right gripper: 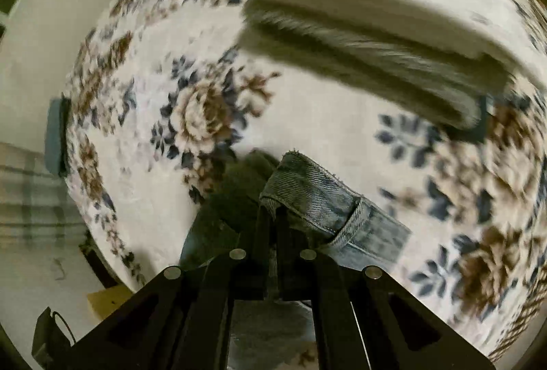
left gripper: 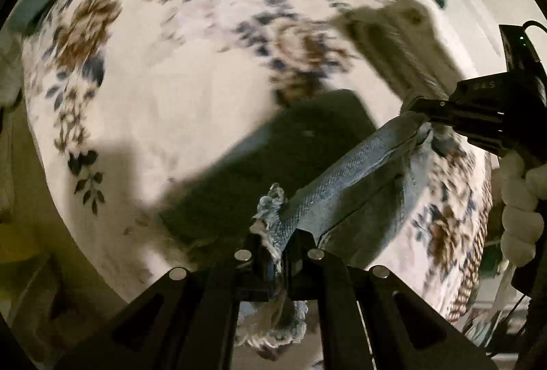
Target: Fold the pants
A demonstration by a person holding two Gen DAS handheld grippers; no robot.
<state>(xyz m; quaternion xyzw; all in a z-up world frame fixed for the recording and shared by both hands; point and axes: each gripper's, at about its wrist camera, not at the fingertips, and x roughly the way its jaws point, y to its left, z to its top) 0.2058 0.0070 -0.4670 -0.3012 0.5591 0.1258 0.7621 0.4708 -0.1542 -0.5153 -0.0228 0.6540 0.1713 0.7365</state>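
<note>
The light-blue denim pants (left gripper: 359, 178) hang stretched in the air above the floral-patterned white bedspread (left gripper: 143, 69), between the two tongs. The left gripper (left gripper: 273, 254) is pinched tight on the frayed hem end; the right gripper (right gripper: 273, 216) is clamped on a stitched seam edge beside a belt loop. A folded cream towel (right gripper: 359, 38) lies on the bedspread beyond the pants. Denim looks fairly heavy and limp yet grippy; I judge thick seams and hems the surest holds, since frayed threads may slip.
</note>
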